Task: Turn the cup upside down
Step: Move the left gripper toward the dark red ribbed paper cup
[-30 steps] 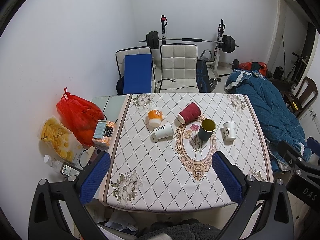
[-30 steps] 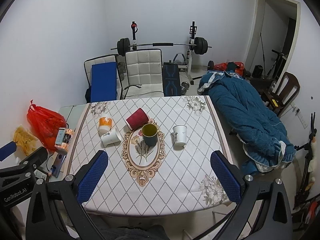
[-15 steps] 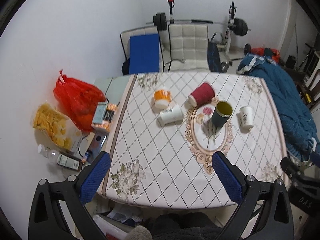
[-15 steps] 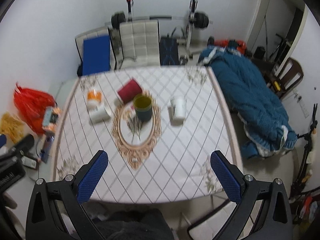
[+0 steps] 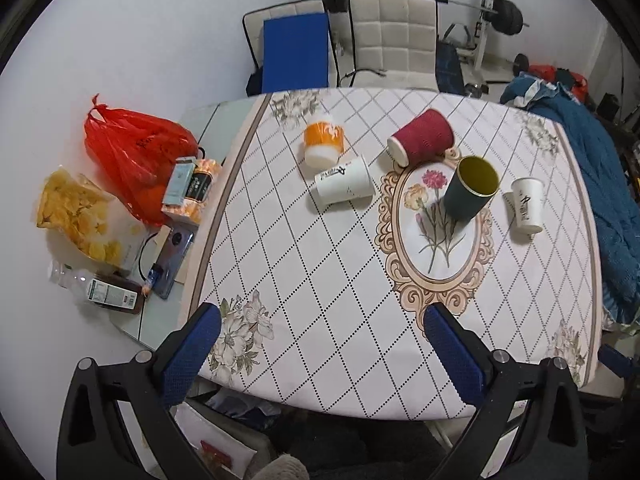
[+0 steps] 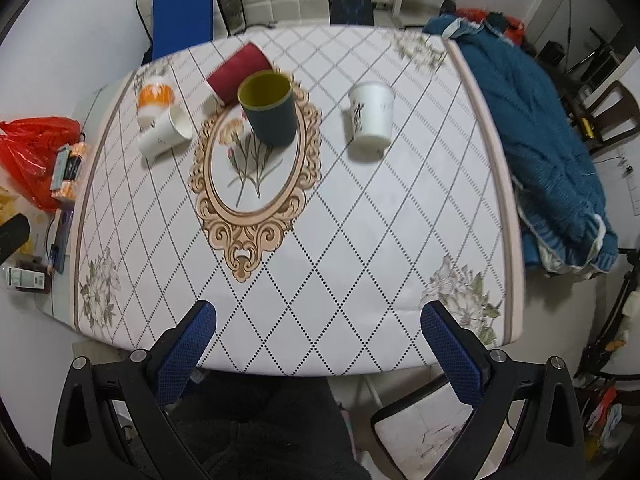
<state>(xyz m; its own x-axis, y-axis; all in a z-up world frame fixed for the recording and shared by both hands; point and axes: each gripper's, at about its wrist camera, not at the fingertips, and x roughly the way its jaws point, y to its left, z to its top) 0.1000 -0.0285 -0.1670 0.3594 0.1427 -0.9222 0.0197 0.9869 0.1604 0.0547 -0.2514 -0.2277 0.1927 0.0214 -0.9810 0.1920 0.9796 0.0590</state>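
A dark teal cup with a yellow inside (image 5: 472,189) (image 6: 270,110) stands upright on the table's oval flower motif. A white paper cup (image 5: 528,205) (image 6: 372,118) stands to its right. A red cup (image 5: 422,137) (image 6: 238,72), a white cup (image 5: 344,180) (image 6: 164,134) and an orange cup (image 5: 324,142) (image 6: 155,99) lie on their sides at the far left. My left gripper (image 5: 320,356) and right gripper (image 6: 318,352) are both open and empty, above the table's near edge, well short of the cups.
The table (image 5: 320,280) has a diamond-pattern cloth. A red bag (image 5: 132,152), snacks, a phone and a bottle lie on a side surface at left. A blue blanket (image 6: 540,120) lies at right. Chairs and a barbell rack (image 5: 400,40) stand beyond.
Both grippers have moved forward and tilted down toward the table; the cups appear larger and closer. No cup has moved. Both grippers stay open.
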